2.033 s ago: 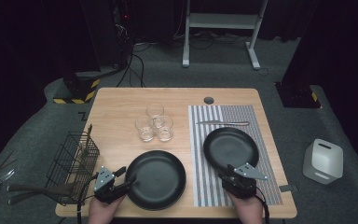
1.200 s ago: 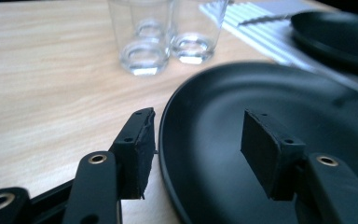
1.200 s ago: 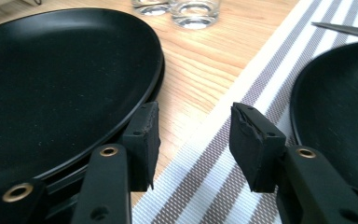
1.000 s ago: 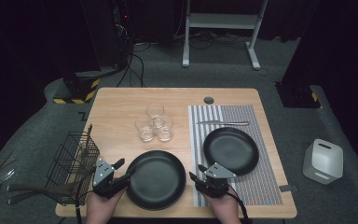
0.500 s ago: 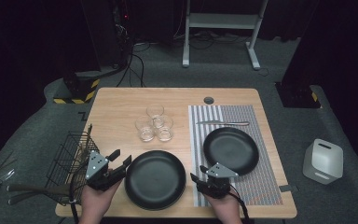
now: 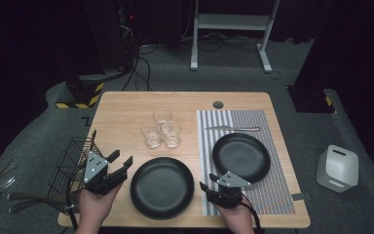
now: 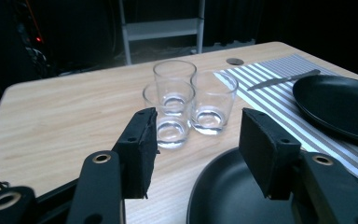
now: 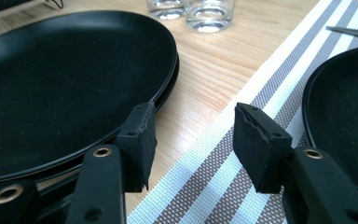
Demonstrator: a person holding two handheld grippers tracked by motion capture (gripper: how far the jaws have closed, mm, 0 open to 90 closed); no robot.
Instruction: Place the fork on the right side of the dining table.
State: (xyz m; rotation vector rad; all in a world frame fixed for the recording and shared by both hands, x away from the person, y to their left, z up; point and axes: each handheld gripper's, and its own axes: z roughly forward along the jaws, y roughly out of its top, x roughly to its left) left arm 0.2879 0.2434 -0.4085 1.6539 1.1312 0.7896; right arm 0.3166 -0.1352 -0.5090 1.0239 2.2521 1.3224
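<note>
While both sets of fingers are standing open and empty, the round black plate is lying between them, nearer the right gripper than the left gripper.

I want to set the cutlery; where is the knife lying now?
In the high view the knife lies across the far end of the striped placemat, on the table's right side, just beyond the right black plate.

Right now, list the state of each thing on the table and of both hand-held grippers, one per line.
Left hand-held gripper: open, holding nothing, above the table.
Right hand-held gripper: open, empty, low over the placemat edge.
Near plates: two stacked, empty, on bare wood.
Far plate: empty, on the striped placemat.
Three glasses: upright, empty, clustered.
Knife: flat on the placemat.
Wire basket: at the table's left edge.
</note>
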